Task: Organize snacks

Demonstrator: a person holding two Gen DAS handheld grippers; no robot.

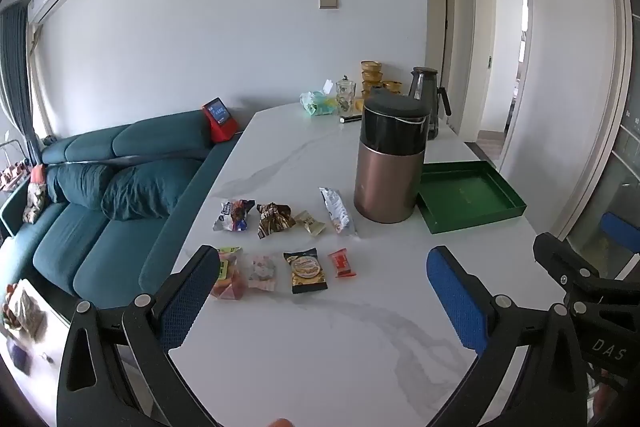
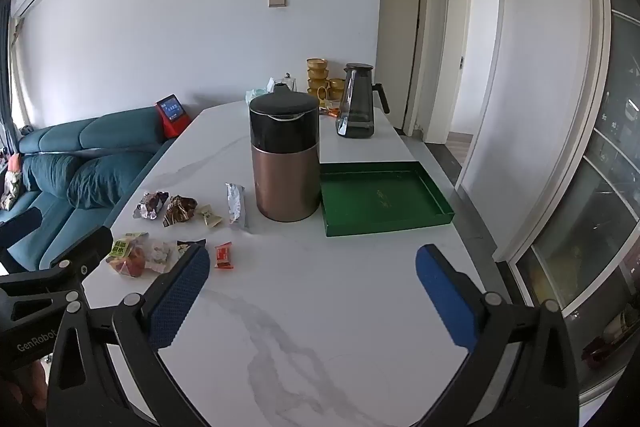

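Several wrapped snacks lie in two rows on the white marble table (image 1: 320, 347). The far row has a blue-silver packet (image 1: 234, 215), a brown packet (image 1: 273, 219), a small cream candy (image 1: 310, 222) and a long silver packet (image 1: 337, 209). The near row has a fruit pack (image 1: 230, 273), a pink pack (image 1: 262, 271), a black-gold packet (image 1: 306, 270) and a small red candy (image 1: 342, 263). An empty green tray (image 2: 384, 197) sits right of a bronze canister (image 2: 285, 157). My left gripper (image 1: 324, 291) and right gripper (image 2: 312, 291) both stand open over the near table, holding nothing.
A glass pitcher (image 2: 356, 103), stacked amber bowls (image 2: 318, 73), a jar and a tissue pack (image 1: 320, 103) stand at the table's far end. A teal sofa (image 1: 112, 195) with a red device (image 1: 219, 119) runs along the left. Doorways open at the right.
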